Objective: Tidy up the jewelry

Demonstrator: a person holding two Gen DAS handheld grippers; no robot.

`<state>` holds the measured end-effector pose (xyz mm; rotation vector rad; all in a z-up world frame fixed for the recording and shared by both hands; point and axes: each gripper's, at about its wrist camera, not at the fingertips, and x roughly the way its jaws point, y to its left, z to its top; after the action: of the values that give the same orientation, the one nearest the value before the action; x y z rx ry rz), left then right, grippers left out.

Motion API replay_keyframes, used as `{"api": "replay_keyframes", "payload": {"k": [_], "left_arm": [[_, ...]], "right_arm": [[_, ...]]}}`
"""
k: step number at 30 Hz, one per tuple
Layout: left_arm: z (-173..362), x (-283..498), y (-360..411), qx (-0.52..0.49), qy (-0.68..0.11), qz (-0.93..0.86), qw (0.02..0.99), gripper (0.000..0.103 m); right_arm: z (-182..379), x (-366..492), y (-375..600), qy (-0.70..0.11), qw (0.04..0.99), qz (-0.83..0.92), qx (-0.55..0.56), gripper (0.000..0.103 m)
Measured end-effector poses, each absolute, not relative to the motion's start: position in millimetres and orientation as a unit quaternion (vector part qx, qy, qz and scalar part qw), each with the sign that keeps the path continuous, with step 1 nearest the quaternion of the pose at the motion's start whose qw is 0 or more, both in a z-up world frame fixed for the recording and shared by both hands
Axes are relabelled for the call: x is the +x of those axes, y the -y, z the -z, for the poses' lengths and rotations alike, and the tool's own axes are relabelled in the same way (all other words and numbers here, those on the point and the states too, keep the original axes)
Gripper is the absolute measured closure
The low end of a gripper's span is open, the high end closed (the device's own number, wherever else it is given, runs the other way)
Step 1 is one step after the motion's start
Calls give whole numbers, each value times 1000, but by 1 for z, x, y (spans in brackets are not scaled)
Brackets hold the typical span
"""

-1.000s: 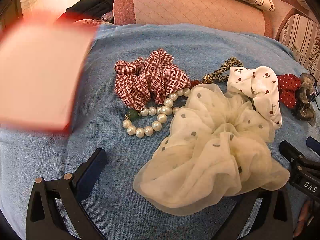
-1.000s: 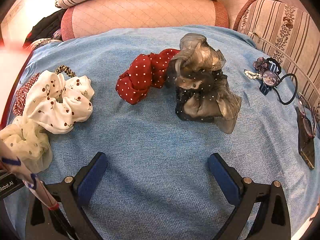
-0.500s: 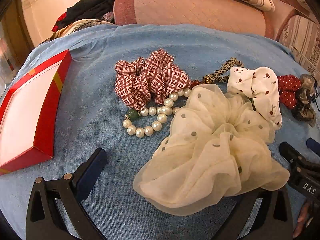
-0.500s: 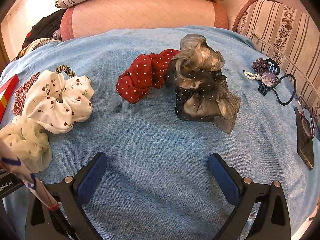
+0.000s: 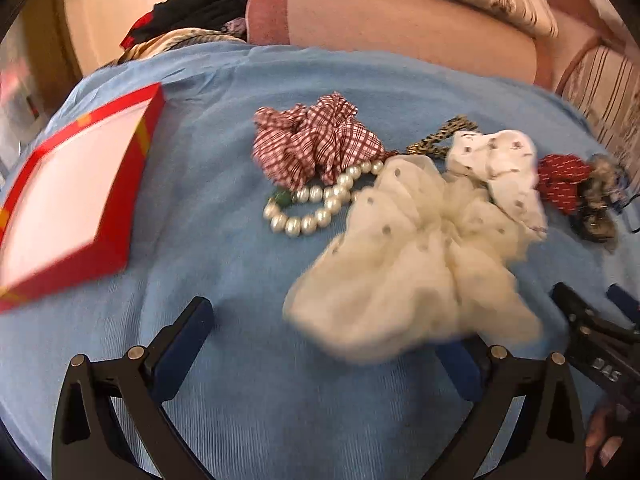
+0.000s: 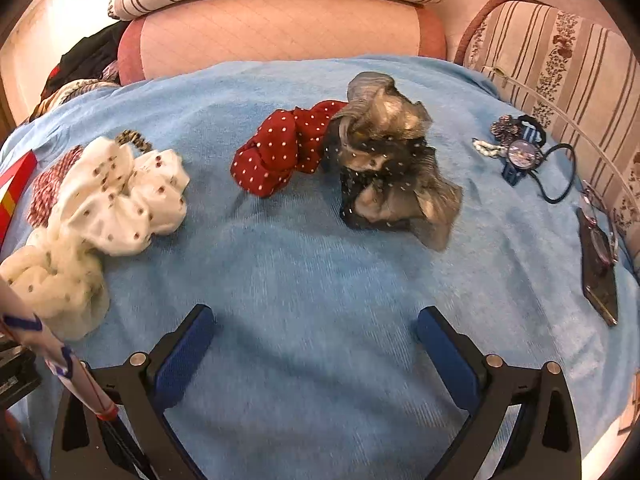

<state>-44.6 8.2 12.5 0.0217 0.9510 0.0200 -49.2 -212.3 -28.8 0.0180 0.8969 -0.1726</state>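
Hovering my left gripper (image 5: 324,336) over the blue blanket (image 5: 240,380), I see its 2 jaws spread wide, gripping nothing. Using the cream scrunchie (image 5: 416,272) as landmark: the pearl bracelet (image 5: 316,204) lies just left of it, touching the checked scrunchie (image 5: 316,140); the red box (image 5: 76,196) sits far left. My right gripper (image 6: 316,340) is equally spread, empty, facing the red dotted scrunchie (image 6: 280,152).

I see a matt, ribbed blue cloth (image 6: 320,264) under everything. The pearl bracelet (image 5: 316,204) is glossy and smooth; the cream scrunchie (image 5: 412,264) is sheer gauze. The red box (image 5: 132,184) looks like glossy card.
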Motion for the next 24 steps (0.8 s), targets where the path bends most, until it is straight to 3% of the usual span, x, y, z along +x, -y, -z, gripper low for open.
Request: {"api": "replay_keyframes", "payload": {"k": [13, 24], "left_arm": [[-123, -172, -54, -50, -285, -14, 957, 0], [-159, -186, -55, -45, -275, -14, 960, 0]], "right_arm": [[-52, -142, 188, -357, 933, 46, -1, 1], [-108, -186, 161, -286, 957, 36, -26, 1]]}}
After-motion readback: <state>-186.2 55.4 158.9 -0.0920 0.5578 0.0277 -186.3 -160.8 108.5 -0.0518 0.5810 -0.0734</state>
